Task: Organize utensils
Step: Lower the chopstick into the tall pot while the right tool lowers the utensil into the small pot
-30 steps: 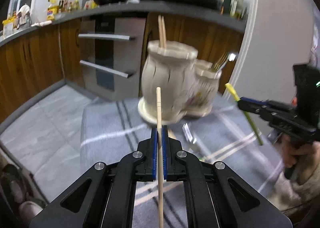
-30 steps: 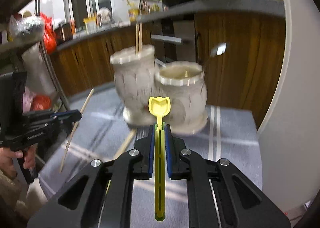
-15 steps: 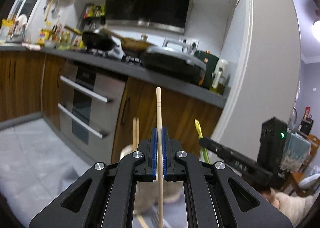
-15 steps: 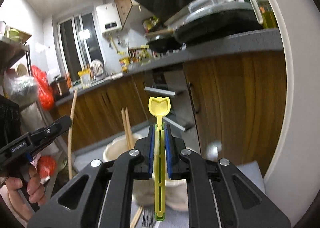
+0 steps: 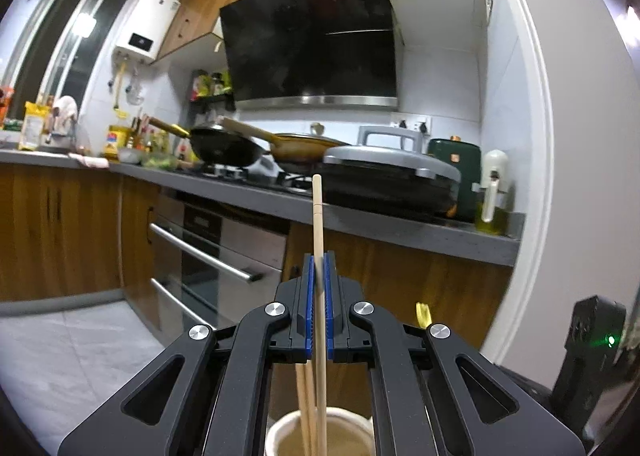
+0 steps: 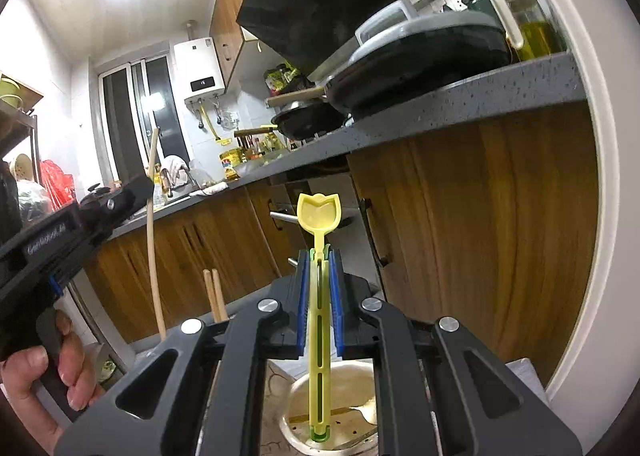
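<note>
My left gripper (image 5: 318, 268) is shut on a wooden chopstick (image 5: 317, 216) held upright, its lower end over the mouth of a cream ceramic holder (image 5: 280, 428) that holds two more chopsticks (image 5: 305, 404). My right gripper (image 6: 319, 260) is shut on a yellow-green plastic spoon (image 6: 319, 212), bowl up, its handle end down inside the mouth of a second cream holder (image 6: 296, 396). The left gripper (image 6: 146, 186) with its chopstick (image 6: 152, 240) shows at left in the right wrist view; the two chopsticks (image 6: 214, 296) stand beside it.
A kitchen counter (image 5: 400, 224) with pans (image 5: 224, 148) and a grey lidded cooker (image 5: 388, 172) runs behind and above. Wooden cabinets (image 6: 460, 236) and an oven front (image 5: 208, 256) lie below it. A white wall edge (image 5: 540, 176) stands at right.
Both grippers have risen and tilted up from facing the holders on the table to standing over them. The chopstick and the spoon now hang over or into the holder mouths.
</note>
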Tool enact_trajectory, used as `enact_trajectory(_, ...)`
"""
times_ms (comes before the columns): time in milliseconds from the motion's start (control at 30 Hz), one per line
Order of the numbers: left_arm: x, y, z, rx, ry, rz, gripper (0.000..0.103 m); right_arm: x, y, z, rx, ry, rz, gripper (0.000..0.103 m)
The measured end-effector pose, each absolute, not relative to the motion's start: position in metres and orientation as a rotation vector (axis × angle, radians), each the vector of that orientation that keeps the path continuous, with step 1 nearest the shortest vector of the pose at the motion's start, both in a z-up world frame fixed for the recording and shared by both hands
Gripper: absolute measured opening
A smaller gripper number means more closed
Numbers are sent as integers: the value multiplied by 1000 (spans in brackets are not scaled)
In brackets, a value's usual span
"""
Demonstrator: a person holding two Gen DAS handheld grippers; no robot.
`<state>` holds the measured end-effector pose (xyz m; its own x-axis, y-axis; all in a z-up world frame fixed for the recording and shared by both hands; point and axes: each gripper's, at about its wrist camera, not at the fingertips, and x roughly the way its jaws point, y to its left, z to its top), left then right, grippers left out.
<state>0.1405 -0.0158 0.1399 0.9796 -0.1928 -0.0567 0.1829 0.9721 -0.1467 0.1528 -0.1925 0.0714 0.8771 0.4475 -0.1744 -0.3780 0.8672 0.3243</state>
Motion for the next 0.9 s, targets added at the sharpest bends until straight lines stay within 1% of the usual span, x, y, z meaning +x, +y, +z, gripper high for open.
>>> enact_trajectory(133,141,-19,124,-91,104,-177,5,150,-186,59,239,259,444,10)
enact_trajectory(333,131,-11,101,-94,175,-196,5,147,-187,44,222,289,466,10)
enact_trajectory(567,118,-7,81,-73,251,-220,5,132,-190,39,187,299,461,10)
enact_trajectory(767,109,-16,68,1,275,-210,5,122,-192,29,169,321,448,10)
enact_trajectory(900,108,-17,62,1,305,-209,5,118,-196,28,181,334,443,10)
